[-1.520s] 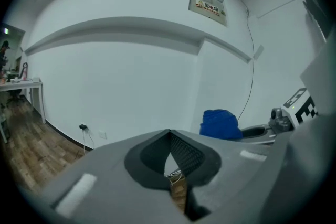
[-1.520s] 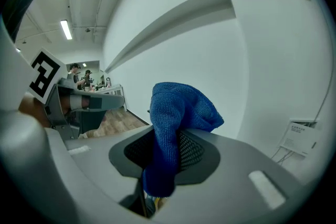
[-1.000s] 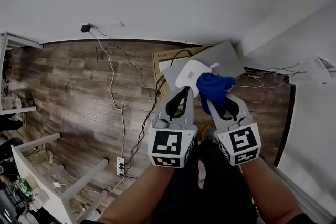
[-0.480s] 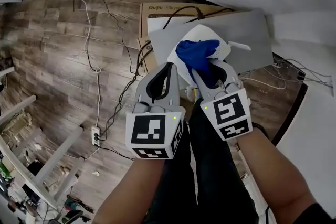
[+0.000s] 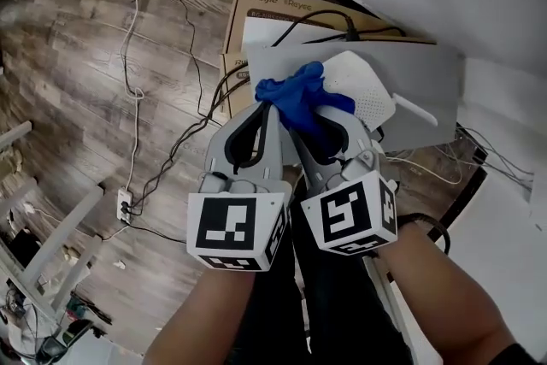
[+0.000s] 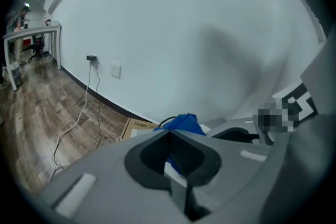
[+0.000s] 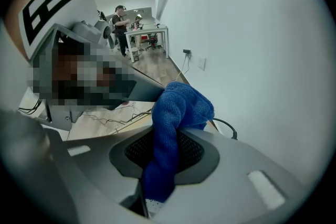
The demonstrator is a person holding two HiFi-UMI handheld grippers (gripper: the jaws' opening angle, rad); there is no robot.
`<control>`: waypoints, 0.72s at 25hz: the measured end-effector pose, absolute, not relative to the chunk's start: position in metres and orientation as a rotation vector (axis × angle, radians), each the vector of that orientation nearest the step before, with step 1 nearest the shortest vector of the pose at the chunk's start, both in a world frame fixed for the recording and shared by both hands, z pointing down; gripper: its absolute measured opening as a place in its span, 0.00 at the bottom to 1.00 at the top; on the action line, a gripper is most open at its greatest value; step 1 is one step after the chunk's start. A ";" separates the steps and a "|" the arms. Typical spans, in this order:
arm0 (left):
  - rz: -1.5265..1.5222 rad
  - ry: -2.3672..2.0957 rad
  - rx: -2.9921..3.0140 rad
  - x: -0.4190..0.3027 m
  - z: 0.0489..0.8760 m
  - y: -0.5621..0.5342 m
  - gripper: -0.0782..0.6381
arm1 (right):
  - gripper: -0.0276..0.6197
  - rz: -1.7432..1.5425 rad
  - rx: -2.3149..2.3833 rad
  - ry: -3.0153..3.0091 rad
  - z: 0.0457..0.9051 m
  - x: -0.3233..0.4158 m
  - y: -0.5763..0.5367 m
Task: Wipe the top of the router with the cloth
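Head view: rubbing the blue cloth (image 5: 298,96) on the white router (image 5: 363,94).
Lying on a grey board (image 5: 427,73) over a cardboard box (image 5: 256,4), near the wall. Pinching the cloth tight in the right gripper (image 5: 323,122), seemingly pressing it on the router's left edge. Pointing the left gripper (image 5: 267,111), closed and empty, just beside. Probably leaving most of the top to wipe.

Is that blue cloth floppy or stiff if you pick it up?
Probably floppy: the blue cloth bunches up and droops through the right tool. It is likely light and not slippery, judging by its fuzzy weave. It should probably slide softly over the router.
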State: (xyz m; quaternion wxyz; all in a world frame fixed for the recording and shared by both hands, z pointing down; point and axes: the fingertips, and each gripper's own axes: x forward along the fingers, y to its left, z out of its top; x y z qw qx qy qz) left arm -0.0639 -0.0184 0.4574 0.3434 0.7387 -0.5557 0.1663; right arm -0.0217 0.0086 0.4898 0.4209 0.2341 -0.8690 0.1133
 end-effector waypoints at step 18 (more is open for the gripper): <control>0.477 -1.298 1.997 -0.046 0.465 -0.074 0.11 | 0.22 0.298 0.869 -1.967 0.512 0.023 -0.086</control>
